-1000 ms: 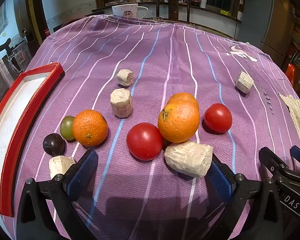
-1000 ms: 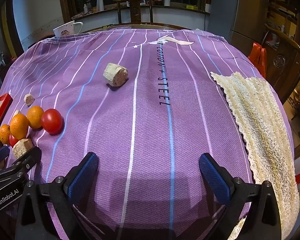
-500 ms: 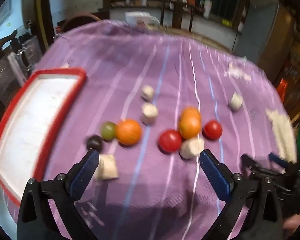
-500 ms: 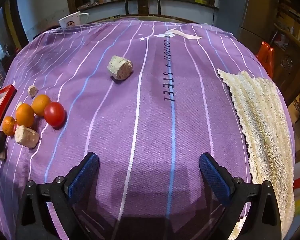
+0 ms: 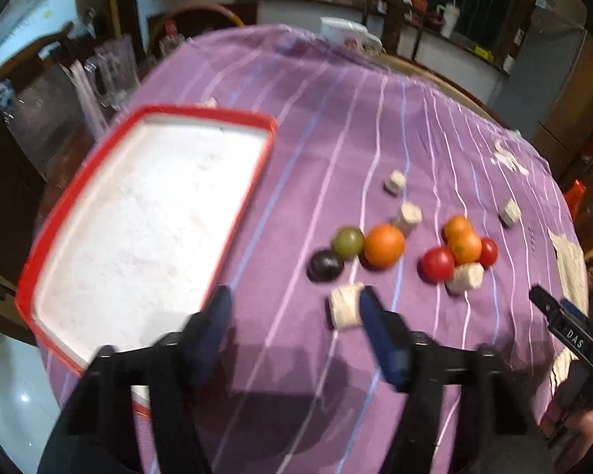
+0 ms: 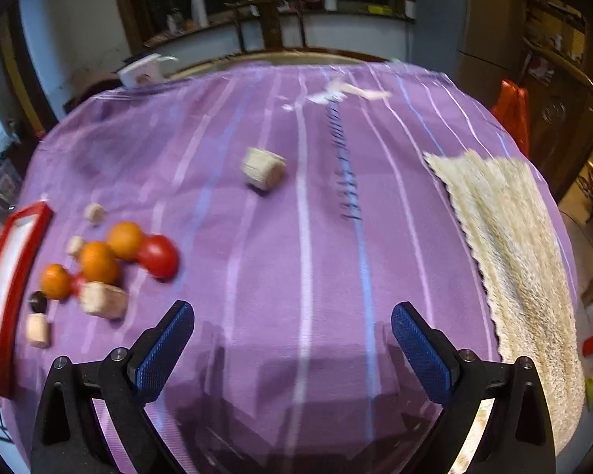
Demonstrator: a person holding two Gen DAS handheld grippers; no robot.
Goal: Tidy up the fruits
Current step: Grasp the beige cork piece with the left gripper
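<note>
Landmark = red tray (image 5: 265, 146), white inside, lying on the purple striped cloth (image 5: 336, 126) that covers the desk.

Left gripper (image 5: 296, 330): jaws apart, nothing between them, blurred. It hangs over the cloth just off the tray's near right edge; its left finger overlaps the tray rim in the left wrist view.

Fruits, all on the cloth to the right of the tray, none in it:
- dark plum (image 5: 325, 265), closest to the tray
- green fruit (image 5: 348, 240), touching the plum on its far right side
- lone orange (image 5: 384, 245), just beside the green fruit, further from the tray
- cluster further right still: tomato (image 5: 437, 264), two oranges (image 5: 465, 247) one behind the other, and a 2nd tomato (image 5: 489, 252) on the cluster's far side from the tray

Beige chunks (image 5: 346, 306) lie scattered among the fruit: one near the plum by the left gripper's right finger, one against the cluster, two beyond the lone orange, one well apart to the right.

Right gripper (image 6: 292, 330): jaws wide apart, holding nothing, over bare cloth well right of the tray and fruit. Beige knit towel (image 6: 514, 237) lies at the cloth's right edge, farthest from the tray. White mug (image 6: 140, 71) at the cloth's far edge.
</note>
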